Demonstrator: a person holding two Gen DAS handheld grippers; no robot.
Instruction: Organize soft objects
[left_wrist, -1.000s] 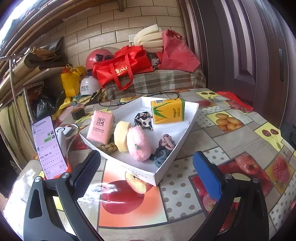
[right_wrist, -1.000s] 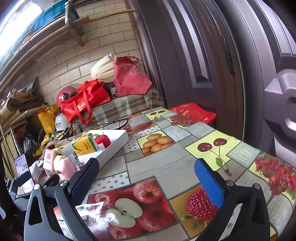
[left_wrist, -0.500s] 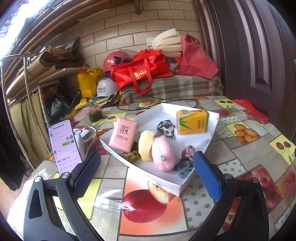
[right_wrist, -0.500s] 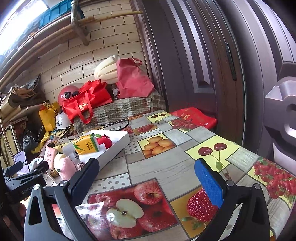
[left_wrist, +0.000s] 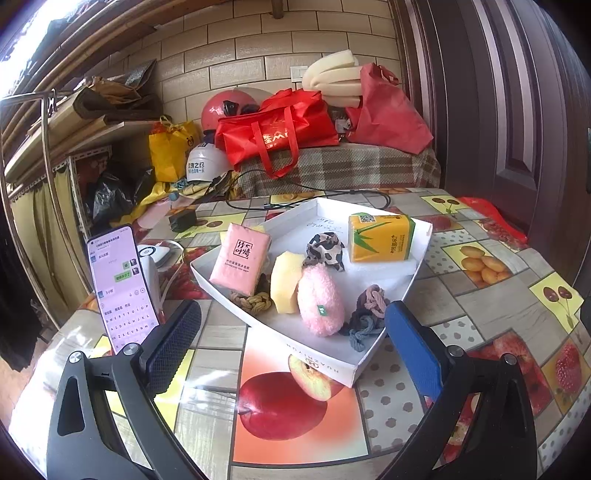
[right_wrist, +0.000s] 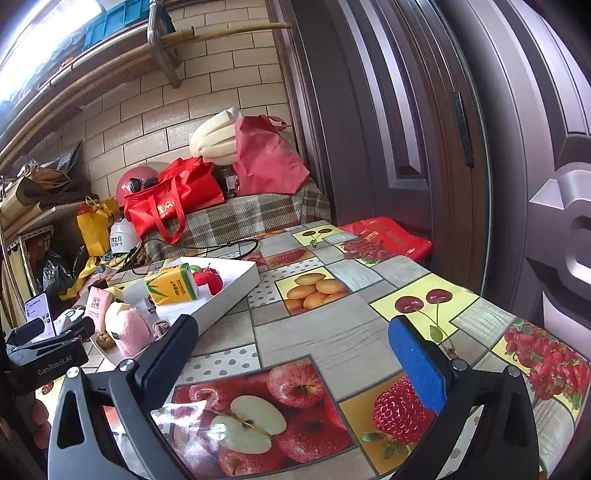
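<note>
A white cardboard tray (left_wrist: 321, 360) sits on the fruit-print table and holds a pink tissue pack (left_wrist: 240, 260), a yellow sponge (left_wrist: 285, 282), a fluffy pink plush (left_wrist: 320, 300), a spotted scrunchie (left_wrist: 325, 251), a yellow tissue box (left_wrist: 380, 238), a tan knotted rope (left_wrist: 252, 301) and grey-mauve hair ties (left_wrist: 367, 314). My left gripper (left_wrist: 291, 330) stands open just before the tray's near corner, holding nothing. In the right wrist view the tray (right_wrist: 231, 293) lies far left with a red plush apple (right_wrist: 208, 280) in it. My right gripper (right_wrist: 293, 345) hangs open over bare tablecloth.
A lit phone (left_wrist: 120, 286) stands on a holder left of the tray, beside a white charger. A black cable (left_wrist: 306, 195) runs behind the tray. Red bags (left_wrist: 280, 129) and helmets pile on a checked bench beyond. A dark door (right_wrist: 424, 147) closes the right side.
The left gripper has pulled back and swung left, so the tray now sits more centred and farther off. The right gripper has barely shifted. Both stay open.
</note>
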